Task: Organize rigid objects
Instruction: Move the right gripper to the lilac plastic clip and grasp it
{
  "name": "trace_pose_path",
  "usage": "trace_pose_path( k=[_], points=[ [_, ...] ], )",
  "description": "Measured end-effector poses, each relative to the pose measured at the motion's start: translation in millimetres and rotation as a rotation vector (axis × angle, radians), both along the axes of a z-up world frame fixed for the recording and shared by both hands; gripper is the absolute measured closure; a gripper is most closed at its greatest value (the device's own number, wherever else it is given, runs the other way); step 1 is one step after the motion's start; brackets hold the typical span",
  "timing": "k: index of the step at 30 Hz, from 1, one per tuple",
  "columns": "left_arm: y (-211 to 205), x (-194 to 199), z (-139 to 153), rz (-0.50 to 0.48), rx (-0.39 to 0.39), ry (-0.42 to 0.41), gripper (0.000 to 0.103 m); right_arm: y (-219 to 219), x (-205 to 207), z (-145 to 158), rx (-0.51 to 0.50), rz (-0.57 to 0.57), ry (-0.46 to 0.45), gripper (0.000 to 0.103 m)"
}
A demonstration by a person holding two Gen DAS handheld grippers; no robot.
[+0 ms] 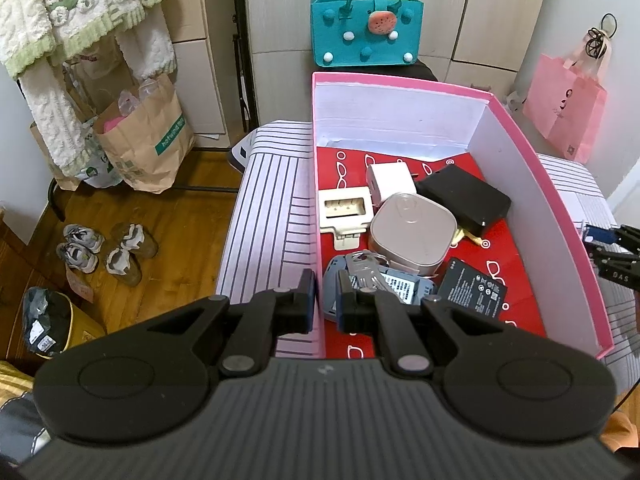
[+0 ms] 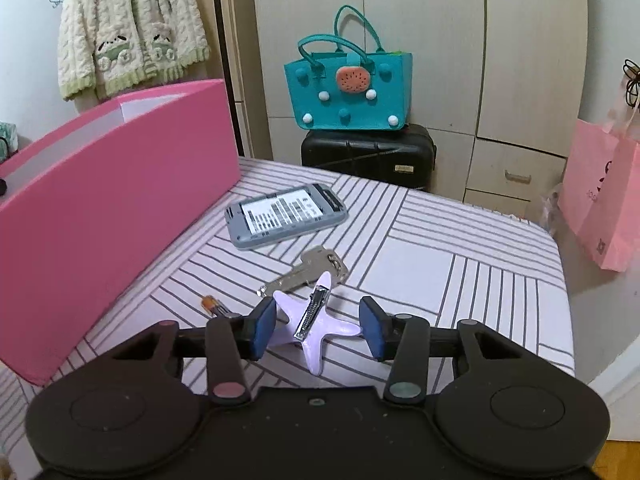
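A pink box point(image 1: 560, 208) sits on the striped surface and holds a beige tin point(image 1: 412, 228), a white charger point(image 1: 386, 180), a black block point(image 1: 464, 196), a cream hinged part point(image 1: 346, 210), a battery point(image 1: 472, 288), keys point(image 1: 360, 266) and a grey device point(image 1: 400, 284). My left gripper point(image 1: 324, 304) straddles the box's near left wall, jaws nearly closed on it. In the right wrist view my right gripper point(image 2: 318, 330) is open around a lilac star hair clip point(image 2: 316, 320). A key point(image 2: 304, 270), a grey phone shell point(image 2: 286, 216) and a small orange-tipped item point(image 2: 212, 305) lie beyond it.
The pink box's outer wall point(image 2: 112, 208) stands left of the right gripper. A teal felt bag point(image 2: 348, 92) sits on a black case point(image 2: 368, 152) behind the surface. Pink paper bags point(image 2: 604, 200) hang at right. Paper bags point(image 1: 140, 144) and shoes point(image 1: 108, 252) are on the floor at left.
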State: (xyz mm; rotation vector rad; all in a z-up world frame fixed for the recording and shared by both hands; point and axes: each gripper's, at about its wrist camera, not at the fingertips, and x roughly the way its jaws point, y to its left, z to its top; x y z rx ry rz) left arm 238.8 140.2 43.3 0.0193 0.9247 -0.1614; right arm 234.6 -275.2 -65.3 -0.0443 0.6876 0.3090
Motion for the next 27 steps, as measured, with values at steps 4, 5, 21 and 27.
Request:
trace_pose_path(
  k=[4,5,21,27],
  points=[
    [2,0,-1,-0.003,-0.012,-0.003,0.095,1,-2,10,0.012,0.005,0.0,0.095],
    [2,0,-1,-0.004,-0.014,-0.004,0.095,1,-2,10,0.016,0.009,0.008,0.095],
    [7,-2,-2,-0.018,-0.033,-0.014,0.095,0,0,13,0.039,0.007,0.061,0.046],
    [7,-2,-3,-0.019,-0.035,-0.013,0.095,6,6,-2,0.041,-0.021,0.066,0.036]
  ],
)
